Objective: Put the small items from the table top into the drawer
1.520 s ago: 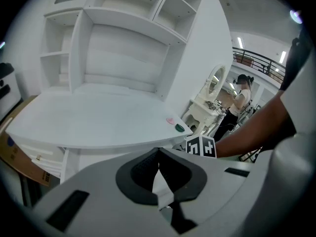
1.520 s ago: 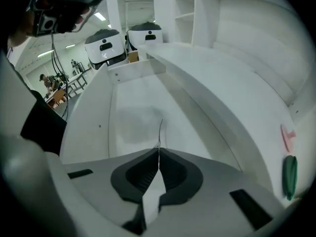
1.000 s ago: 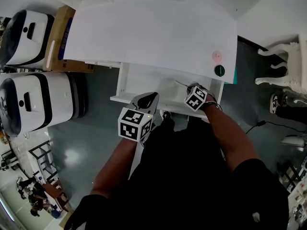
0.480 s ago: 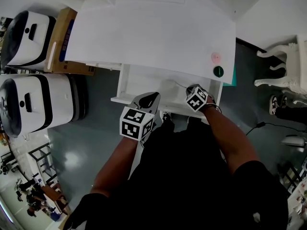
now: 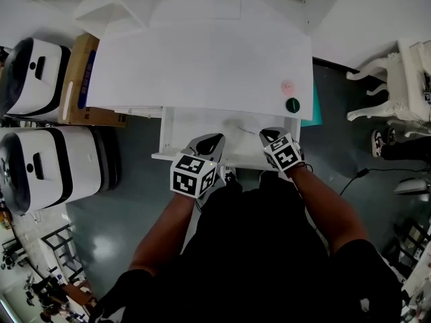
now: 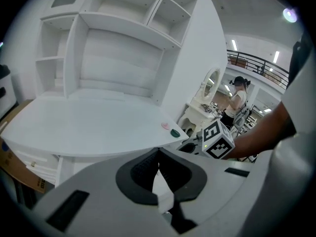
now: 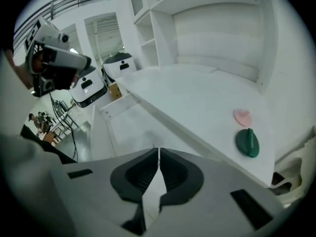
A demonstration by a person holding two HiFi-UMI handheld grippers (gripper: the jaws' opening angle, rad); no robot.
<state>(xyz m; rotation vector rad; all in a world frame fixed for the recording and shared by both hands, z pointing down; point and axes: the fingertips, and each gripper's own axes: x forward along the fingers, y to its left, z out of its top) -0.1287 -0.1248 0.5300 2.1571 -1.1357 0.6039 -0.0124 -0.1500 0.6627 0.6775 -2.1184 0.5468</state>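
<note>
green item (image 7: 247,142) | beyond right hand-held gripper (image 7: 158,150) (clenched, empty) | left hand-held gripper (image 6: 158,150) clenched

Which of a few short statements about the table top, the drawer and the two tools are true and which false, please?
1. The pink item and the green item lie side by side on the table top. True.
2. The drawer below the table top is open. True.
3. The green item lies in the drawer. False: it is on the table top, near the right edge.
4. The left tool holds the pink item. False: its jaws are together on nothing.
5. The right tool is wide open. False: its jaws are together, empty.
</note>
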